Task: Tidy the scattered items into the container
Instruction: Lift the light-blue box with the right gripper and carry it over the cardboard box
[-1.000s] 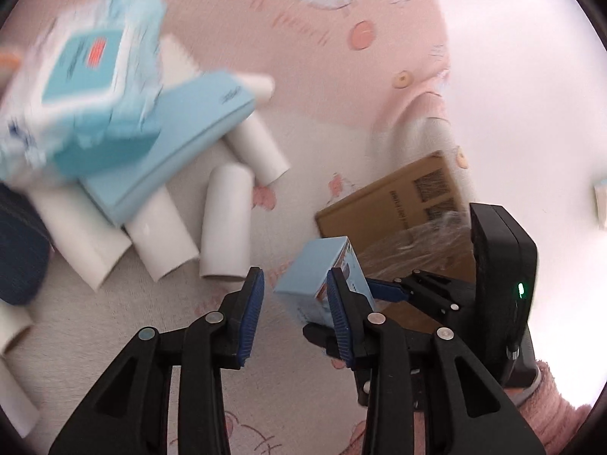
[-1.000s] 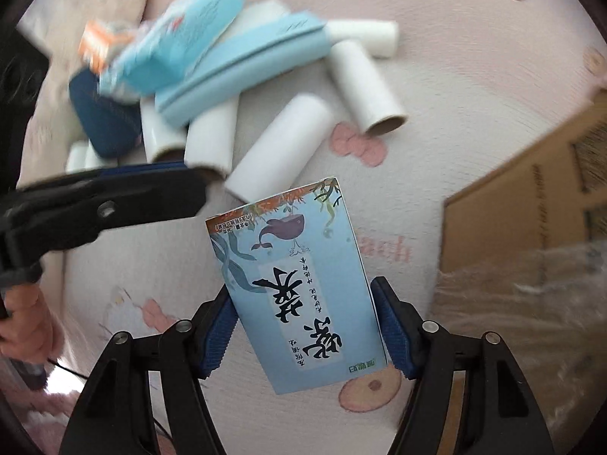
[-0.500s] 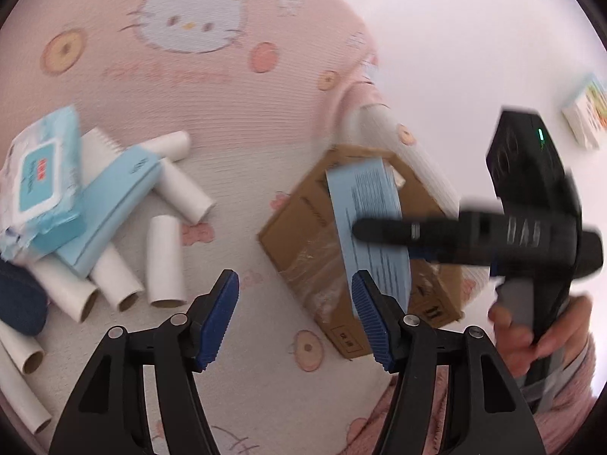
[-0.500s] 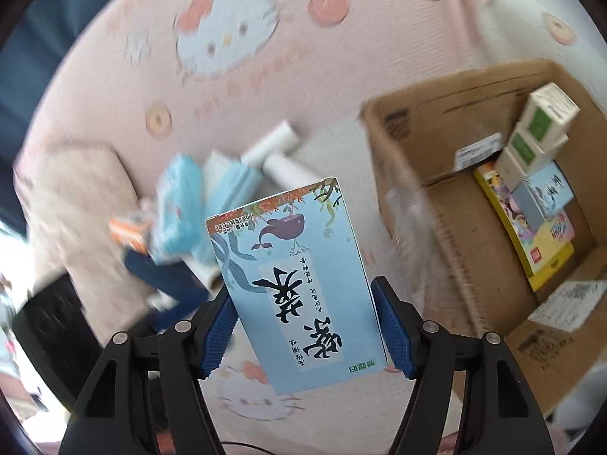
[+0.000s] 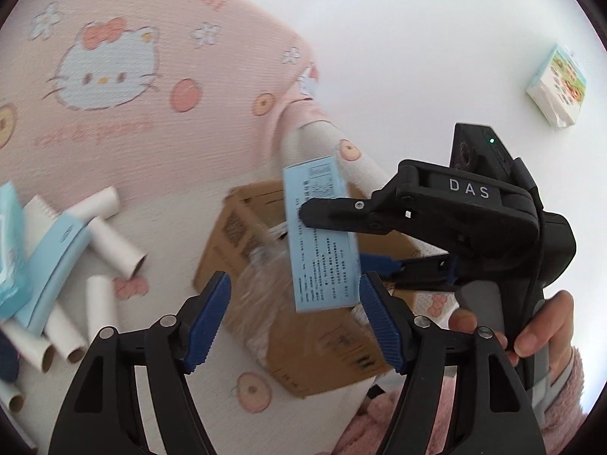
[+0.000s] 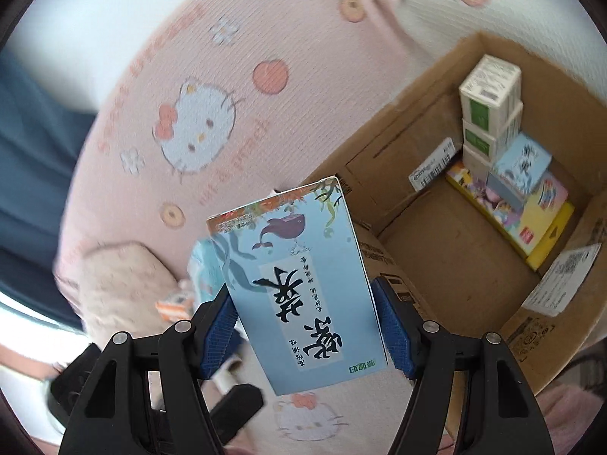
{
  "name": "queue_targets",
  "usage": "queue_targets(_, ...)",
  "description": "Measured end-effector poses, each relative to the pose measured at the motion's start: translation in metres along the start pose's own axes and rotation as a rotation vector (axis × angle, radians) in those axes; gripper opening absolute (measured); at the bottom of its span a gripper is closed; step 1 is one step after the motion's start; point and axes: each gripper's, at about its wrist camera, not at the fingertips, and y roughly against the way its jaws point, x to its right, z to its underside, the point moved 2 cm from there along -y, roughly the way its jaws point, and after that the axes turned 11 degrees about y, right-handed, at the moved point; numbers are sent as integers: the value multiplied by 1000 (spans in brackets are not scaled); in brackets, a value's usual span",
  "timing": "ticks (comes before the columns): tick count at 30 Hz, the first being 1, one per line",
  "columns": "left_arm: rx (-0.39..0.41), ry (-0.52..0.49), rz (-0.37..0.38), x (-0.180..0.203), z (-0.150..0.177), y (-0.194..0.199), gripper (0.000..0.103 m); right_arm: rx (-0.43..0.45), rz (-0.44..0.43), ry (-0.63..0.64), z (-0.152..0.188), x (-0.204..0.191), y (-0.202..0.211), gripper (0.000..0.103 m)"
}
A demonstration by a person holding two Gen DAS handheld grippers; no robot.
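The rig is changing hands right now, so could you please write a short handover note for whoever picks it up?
Right gripper: shut on the blue box, held beside and above the open cardboard box.
Left gripper: jaws opening, nothing between them.
Done: several small boxes and a yellow-edged flat box already lie in the cardboard box.
Left: drop the blue box in, then collect the white tubes, the long pale-blue box and the wipes pack still on the pink blanket. A small carton lies far off on the white surface.
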Motion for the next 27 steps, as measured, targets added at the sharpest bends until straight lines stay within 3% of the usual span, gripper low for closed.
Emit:
queue_targets(3, -26, -20, 3, 17, -6, -16, 74, 21, -16, -55, -5, 13, 9, 65)
queue_targets(8, -109, -39, 59, 45, -16, -48, 73, 86, 37, -128, -15, 41, 30, 64)
queue_targets(13, -216, -45, 71, 65, -20, -89, 50, 135, 76, -167, -27, 68, 50, 63)
queue_targets(16, -258, -100, 13, 82, -21, -116, 39, 147, 125, -171, -33, 84, 58, 62)
queue_targets(18, -273, -127, -21, 89, -22, -132, 35, 148, 142, -190, -36, 95, 60, 61)
queue_targets(23, -375, -100, -24, 94, -21, -173, 28, 148, 184, -240, -42, 129, 62, 61)
queue_targets(27, -392, -96, -55, 94, -21, -193, 22, 122, 226, -276, -48, 153, 54, 61)
